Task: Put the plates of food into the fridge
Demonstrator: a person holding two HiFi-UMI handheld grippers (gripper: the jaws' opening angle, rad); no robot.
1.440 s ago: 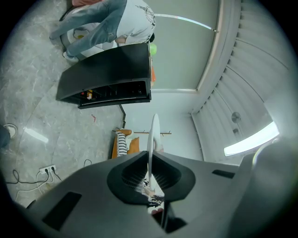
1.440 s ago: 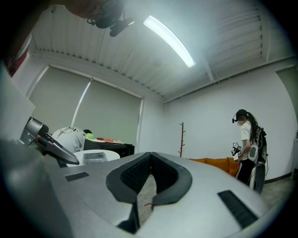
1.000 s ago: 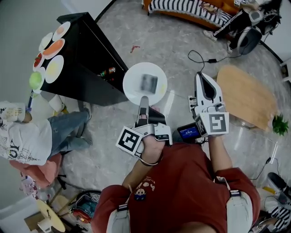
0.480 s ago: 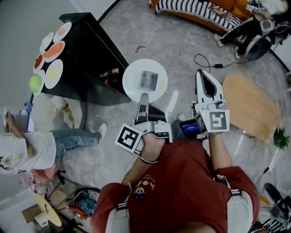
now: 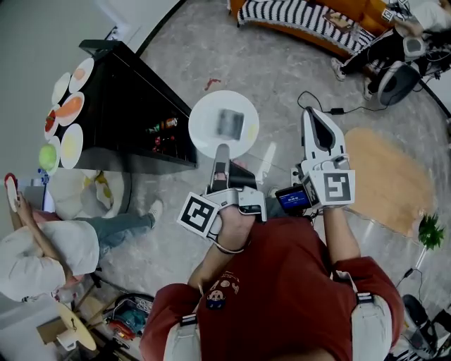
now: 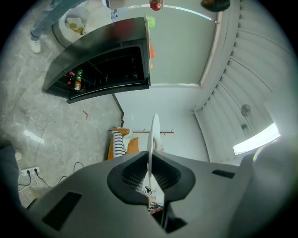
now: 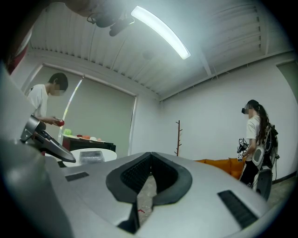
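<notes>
A white plate [image 5: 211, 120] with a grey block of food [image 5: 229, 123] on it hangs level over the floor. My left gripper [image 5: 222, 150] is shut on its near rim. In the left gripper view the plate [image 6: 153, 132] stands edge-on between the pads. My right gripper [image 5: 318, 121] is beside it on the right, shut with nothing in it. In the right gripper view its jaws [image 7: 150, 160] meet at the tips. The black fridge [image 5: 130, 99] stands to the left with its front open and drink cans [image 5: 161, 127] inside. Several plates of food [image 5: 67, 109] lie on its top.
A person in a white shirt [image 5: 49, 250] bends at the lower left beside the fridge. An orange sofa with a striped cover [image 5: 296, 15] and another person [image 5: 398, 35] are at the top right. A wooden board [image 5: 387, 176], cables [image 5: 313, 99] and a plant [image 5: 429, 230] lie to the right.
Both grippers have travelled across the floor together, the plate still held. The fridge has slid left in the head view. The person at the left has shifted lower in the view.
</notes>
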